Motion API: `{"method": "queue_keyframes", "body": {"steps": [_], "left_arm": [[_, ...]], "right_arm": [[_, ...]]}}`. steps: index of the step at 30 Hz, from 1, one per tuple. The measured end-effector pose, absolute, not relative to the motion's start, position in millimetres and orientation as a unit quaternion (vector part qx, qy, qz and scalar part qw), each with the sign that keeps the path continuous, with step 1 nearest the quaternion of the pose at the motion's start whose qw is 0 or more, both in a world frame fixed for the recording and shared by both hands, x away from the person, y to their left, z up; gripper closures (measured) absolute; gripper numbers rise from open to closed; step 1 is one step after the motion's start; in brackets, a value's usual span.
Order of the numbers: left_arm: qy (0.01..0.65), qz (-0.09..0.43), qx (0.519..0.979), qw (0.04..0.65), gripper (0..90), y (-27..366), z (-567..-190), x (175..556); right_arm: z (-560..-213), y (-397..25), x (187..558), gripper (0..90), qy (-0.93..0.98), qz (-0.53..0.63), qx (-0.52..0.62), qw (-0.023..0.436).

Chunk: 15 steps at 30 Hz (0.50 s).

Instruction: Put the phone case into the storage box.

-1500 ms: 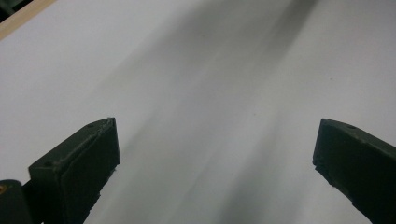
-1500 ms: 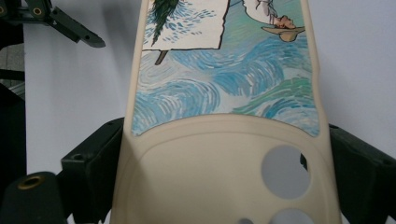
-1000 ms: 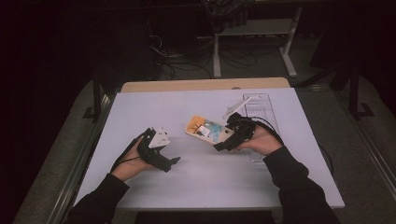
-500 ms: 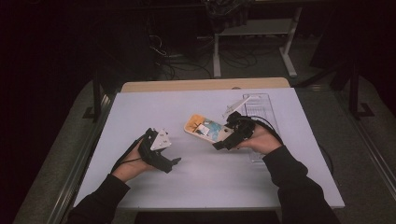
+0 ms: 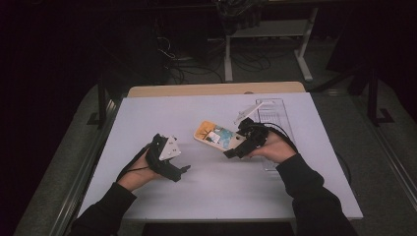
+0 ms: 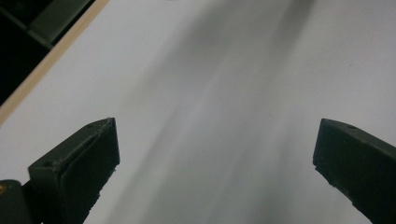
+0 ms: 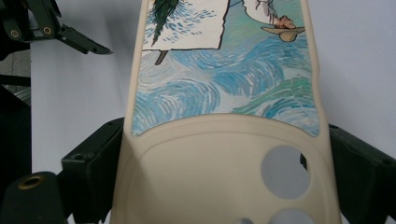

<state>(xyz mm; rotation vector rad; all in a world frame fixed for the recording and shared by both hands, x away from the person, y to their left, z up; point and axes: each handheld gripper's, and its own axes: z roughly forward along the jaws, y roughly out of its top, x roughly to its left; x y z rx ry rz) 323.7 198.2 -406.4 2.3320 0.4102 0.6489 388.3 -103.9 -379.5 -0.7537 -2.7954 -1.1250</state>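
Barely anything has shifted since a second ago: both hands hold their places over the white bench (image 5: 206, 196).

At left, the left tool (image 5: 169, 158) hovers released, jaws wide over bare bench. At right, the right tool (image 5: 239, 146) grasps the cream, swirl-painted phone case (image 5: 216, 136) by its camera-hole end, near the bench's middle. I'd judge it light, bendy and slightly slippery; grip its rims.

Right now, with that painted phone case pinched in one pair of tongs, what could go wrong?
The right tongs hold the case by its camera-hole end alone, so the long free end could sag or twist out. The case looks soft, and a hard squeeze might bend it. The left tongs are open above the table, apart from the case, so nothing would catch it if it slipped.
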Motion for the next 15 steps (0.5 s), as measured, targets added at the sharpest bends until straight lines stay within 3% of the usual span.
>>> {"method": "queue_keyframes", "body": {"steps": [15], "left_arm": [[0.119, 0.296, 0.887, 0.333, 0.0, 192.4, -401.1, 324.6]], "right_arm": [[-386.2, -106.2, 380.0, 9.8, -0.902, -0.352, -0.249, 0.023]]}}
